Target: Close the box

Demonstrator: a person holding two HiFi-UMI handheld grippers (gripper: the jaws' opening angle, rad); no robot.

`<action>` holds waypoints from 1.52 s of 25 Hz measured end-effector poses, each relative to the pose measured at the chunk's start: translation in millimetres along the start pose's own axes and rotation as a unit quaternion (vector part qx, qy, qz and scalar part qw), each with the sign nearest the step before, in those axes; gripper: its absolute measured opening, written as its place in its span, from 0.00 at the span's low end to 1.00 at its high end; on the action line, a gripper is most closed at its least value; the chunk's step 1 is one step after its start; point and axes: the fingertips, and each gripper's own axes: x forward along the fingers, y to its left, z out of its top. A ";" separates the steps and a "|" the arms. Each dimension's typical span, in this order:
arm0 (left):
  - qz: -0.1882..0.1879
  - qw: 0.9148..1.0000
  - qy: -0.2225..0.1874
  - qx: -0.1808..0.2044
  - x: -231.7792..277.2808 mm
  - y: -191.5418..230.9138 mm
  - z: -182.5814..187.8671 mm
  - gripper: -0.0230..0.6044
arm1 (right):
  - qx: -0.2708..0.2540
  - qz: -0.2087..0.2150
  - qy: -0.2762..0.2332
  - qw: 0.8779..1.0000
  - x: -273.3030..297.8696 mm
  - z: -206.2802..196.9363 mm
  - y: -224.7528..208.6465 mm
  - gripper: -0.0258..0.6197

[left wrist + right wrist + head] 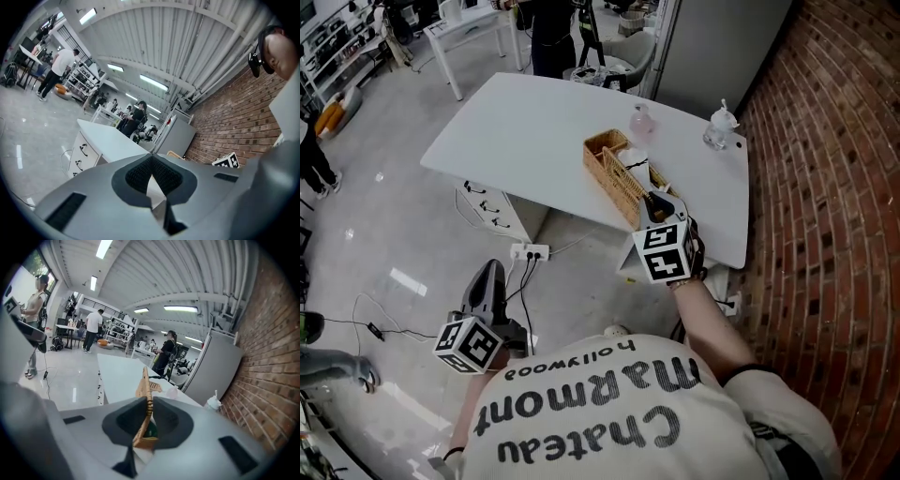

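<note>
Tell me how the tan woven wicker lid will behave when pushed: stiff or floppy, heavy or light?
The tan woven wicker lid stands straight on edge in the shut jaws of the right gripper, so it is probably stiff. Its thin weave suggests light weight. The wicker box lies unheld on the white table, so it may slide.
</note>
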 end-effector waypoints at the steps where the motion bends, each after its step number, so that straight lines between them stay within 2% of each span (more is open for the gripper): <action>1: -0.001 1.000 0.001 0.001 4.1 -3.2 -0.9 0.04 | 0.009 0.001 -0.002 1.000 0.7 -0.8 -5.0 0.11; 15: 0.002 1.000 0.009 0.001 48.0 -34.7 -16.7 0.04 | 0.096 0.018 -0.009 0.995 20.7 -21.6 -61.8 0.13; 28: 0.019 1.000 0.011 0.013 65.2 -45.6 -22.5 0.04 | 0.162 0.034 0.006 0.986 42.0 -48.9 -89.4 0.16; 38: 0.035 0.999 0.008 0.017 71.4 -46.3 -23.2 0.04 | 0.189 0.042 0.032 0.981 59.9 -75.7 -101.9 0.16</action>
